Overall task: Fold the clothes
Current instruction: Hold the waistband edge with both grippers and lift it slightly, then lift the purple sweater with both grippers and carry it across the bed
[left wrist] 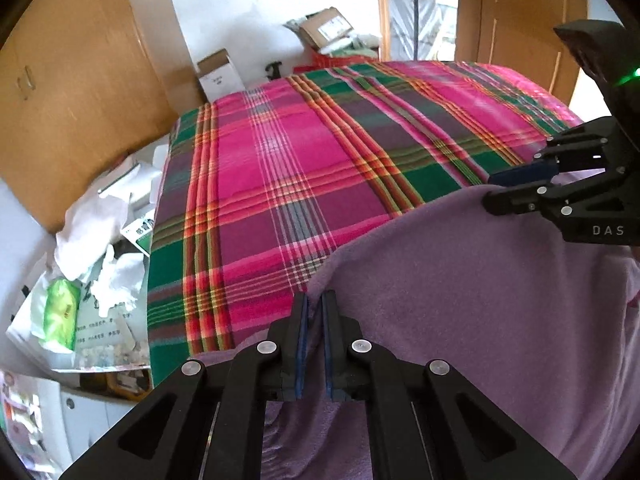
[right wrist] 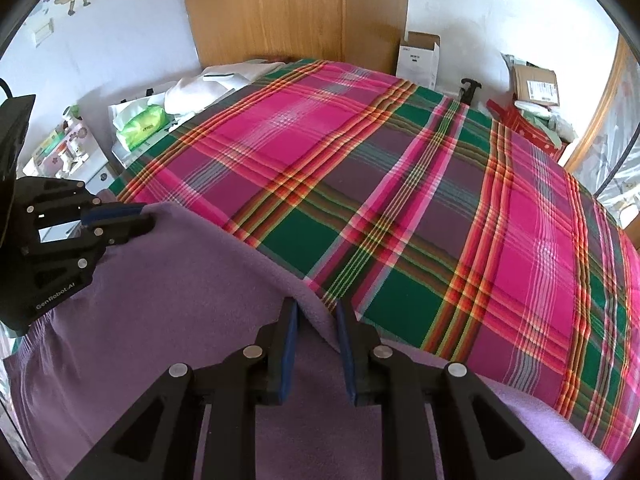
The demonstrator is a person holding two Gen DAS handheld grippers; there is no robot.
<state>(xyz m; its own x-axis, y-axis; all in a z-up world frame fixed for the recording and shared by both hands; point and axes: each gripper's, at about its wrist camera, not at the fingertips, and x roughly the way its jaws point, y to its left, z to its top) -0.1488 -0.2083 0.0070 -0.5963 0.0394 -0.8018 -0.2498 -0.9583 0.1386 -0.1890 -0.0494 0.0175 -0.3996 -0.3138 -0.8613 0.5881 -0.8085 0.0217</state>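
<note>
Nearest to me, the left claw point(left wrist: 315, 300) is pressed together on the far edge of the purple garment point(left wrist: 460, 300), and the right claw point(right wrist: 318, 308) pinches the same edge a little way along, its blue pads held slightly apart by the bunched fabric. The garment lies over the near side of the bed, on the pink and green plaid blanket point(right wrist: 400, 200). Past the bed stand an open cardboard box point(right wrist: 418, 58) and a wooden wardrobe point(right wrist: 296, 8) against the white wall.

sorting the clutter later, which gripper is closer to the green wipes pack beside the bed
Left. The left gripper grips the purple garment on the side toward the green wipes pack; the right gripper grips it farther away.
</note>
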